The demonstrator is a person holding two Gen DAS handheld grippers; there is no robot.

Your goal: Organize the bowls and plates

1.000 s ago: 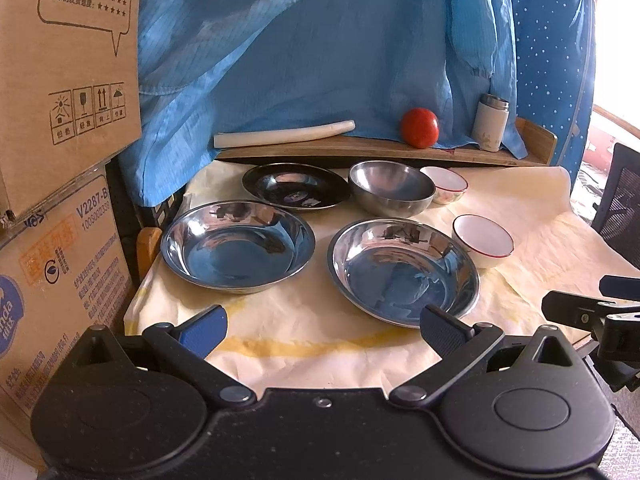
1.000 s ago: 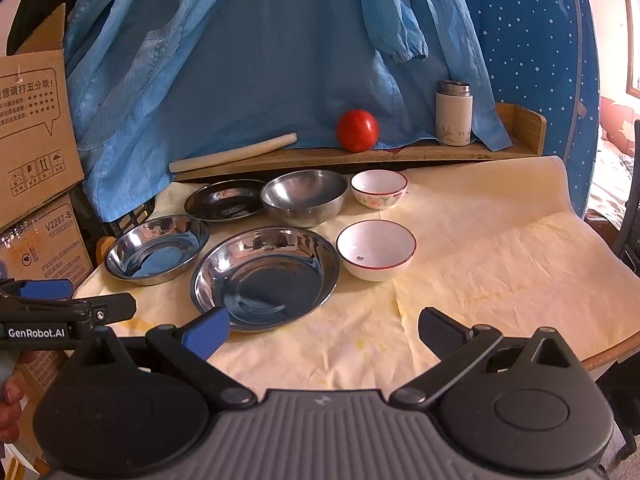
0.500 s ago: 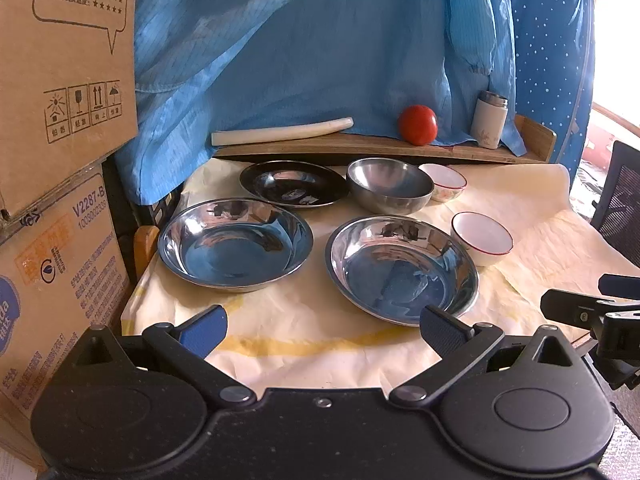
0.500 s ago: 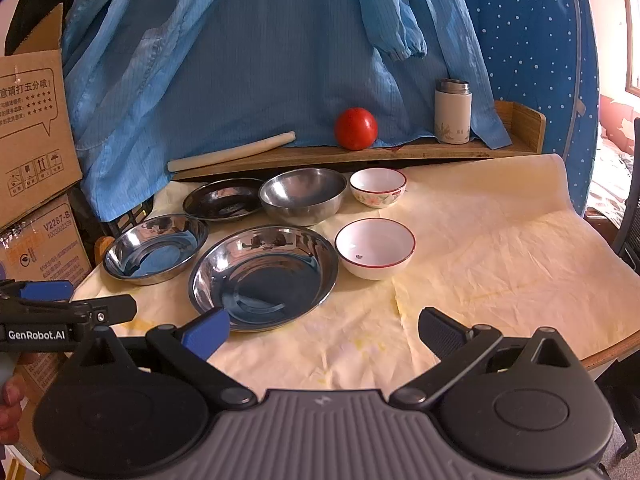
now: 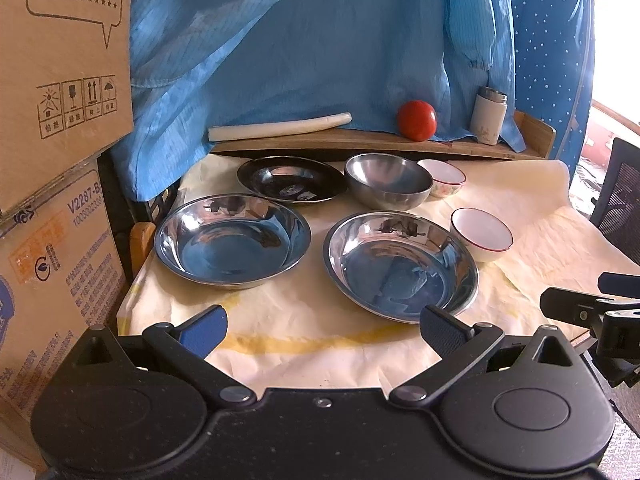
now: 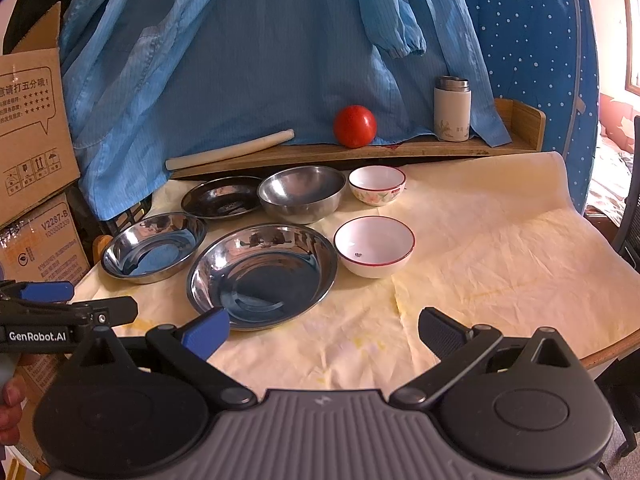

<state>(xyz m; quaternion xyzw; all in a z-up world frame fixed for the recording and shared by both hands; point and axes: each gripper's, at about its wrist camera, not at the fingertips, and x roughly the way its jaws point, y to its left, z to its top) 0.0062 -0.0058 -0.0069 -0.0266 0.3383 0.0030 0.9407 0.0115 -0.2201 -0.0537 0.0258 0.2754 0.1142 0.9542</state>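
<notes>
Covering the tabletop (image 6: pixel 500 240), a creased yellow cloth carries six vessels. Front row: steel plate (image 5: pixel 232 240) at left; larger steel plate (image 6: pixel 262 274) at centre; red-rimmed white bowl (image 6: pixel 374 246) just beside its right edge. Back row: dark plate (image 5: pixel 290 180), deep steel bowl (image 6: pixel 302 194), small floral bowl (image 6: pixel 377 185). All upright, unstacked. Wooden shelf (image 6: pixel 440 148) behind: pale roll (image 5: pixel 280 126), tomato (image 6: pixel 355 126), flask (image 6: pixel 452 110). Blue garment (image 6: pixel 260 48) hanging behind. Cardboard boxes (image 5: pixel 52 80) at left. Left tool (image 5: pixel 322 324): fingers spread wide, empty, short of the plates. Right tool (image 6: pixel 324 328): spread wide, empty, near the larger plate's front rim.
</notes>
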